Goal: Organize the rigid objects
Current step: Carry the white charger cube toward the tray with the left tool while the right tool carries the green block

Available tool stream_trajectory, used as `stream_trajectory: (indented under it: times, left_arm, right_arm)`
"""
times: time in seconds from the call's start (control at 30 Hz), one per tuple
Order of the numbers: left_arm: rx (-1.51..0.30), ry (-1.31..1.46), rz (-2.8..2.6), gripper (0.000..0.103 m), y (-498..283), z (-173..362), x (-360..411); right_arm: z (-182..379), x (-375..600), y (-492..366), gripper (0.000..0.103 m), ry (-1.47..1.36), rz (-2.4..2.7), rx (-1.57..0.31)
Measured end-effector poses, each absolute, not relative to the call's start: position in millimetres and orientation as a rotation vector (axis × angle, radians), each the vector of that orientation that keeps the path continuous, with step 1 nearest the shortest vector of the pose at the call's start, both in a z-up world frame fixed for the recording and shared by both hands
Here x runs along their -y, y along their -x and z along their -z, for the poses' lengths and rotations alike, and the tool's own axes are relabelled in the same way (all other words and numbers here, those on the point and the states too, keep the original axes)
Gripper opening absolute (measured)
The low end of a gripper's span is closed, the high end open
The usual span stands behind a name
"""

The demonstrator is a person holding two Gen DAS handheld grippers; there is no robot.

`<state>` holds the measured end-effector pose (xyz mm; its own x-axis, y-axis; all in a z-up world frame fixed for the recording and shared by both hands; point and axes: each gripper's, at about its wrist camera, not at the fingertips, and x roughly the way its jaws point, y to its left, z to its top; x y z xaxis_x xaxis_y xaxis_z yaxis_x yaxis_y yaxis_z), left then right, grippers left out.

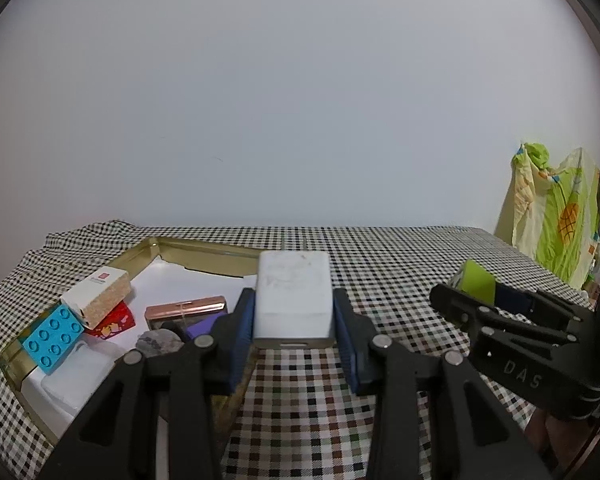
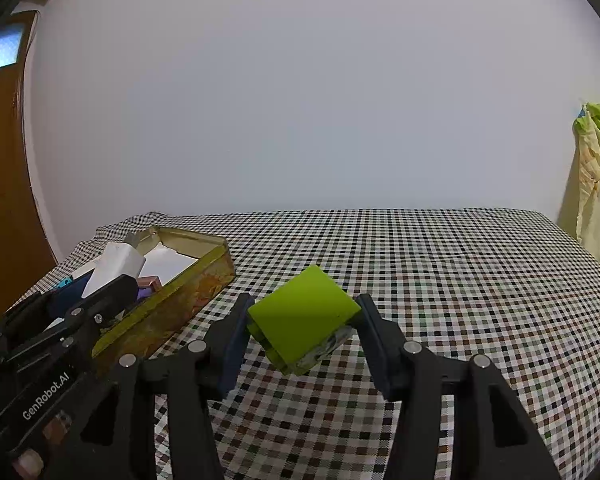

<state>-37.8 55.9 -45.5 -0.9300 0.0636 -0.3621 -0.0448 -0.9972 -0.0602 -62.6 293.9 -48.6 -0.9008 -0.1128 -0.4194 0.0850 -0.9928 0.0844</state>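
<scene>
Left tool (image 1: 294,320) clamps a smooth white rounded charger (image 1: 293,300), centre frame, above the gold metal tin (image 1: 204,250) on the checked cloth-covered table (image 1: 400,280). Right tool (image 2: 304,330) grips a matte green block (image 2: 304,316), tilted; its underside is unclear. Only the left view shows the studded blue brick (image 1: 54,338) inside.

Soft, even indoor light — sharp centre, strong fisheye bending and dark corners.

Each black hand-held gripper (image 1: 294,340) has blue pads (image 1: 346,332), silver screws (image 1: 380,343).
</scene>
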Motion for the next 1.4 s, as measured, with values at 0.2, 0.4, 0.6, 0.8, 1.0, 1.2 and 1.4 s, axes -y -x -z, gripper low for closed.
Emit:
stream_trajectory:
  times: [0.2,0.4,0.6,0.8,1.0,1.2,1.4]
  left_arm:
    - [0.083,0.555,-3.048,0.037,36,44,-54]
    - [0.080,0.525,-3.066,0.037,33,43,-51]
    - [0.094,0.506,-3.080,0.037,32,41,-45]
    - [0.123,0.503,-3.088,0.037,32,40,-39]
    - [0.141,0.483,-3.105,0.037,28,40,-33]
    - [0.162,0.477,-3.111,0.037,24,40,-27]
    - [0.165,0.463,-3.123,0.037,18,41,-23]
  right_arm:
    - [47,-290,60,0.055,-0.655,2.960,0.090]
    - [46,-286,57,0.055,-0.646,2.956,0.078]
    - [46,-283,57,0.055,-0.637,2.952,0.079]
    - [46,-279,57,0.055,-0.632,2.948,0.076]
    - [44,-275,53,0.055,-0.624,2.928,0.068]
    - [44,-264,51,0.055,-0.621,2.902,0.059]
    - [44,-256,51,0.055,-0.622,2.877,0.054]
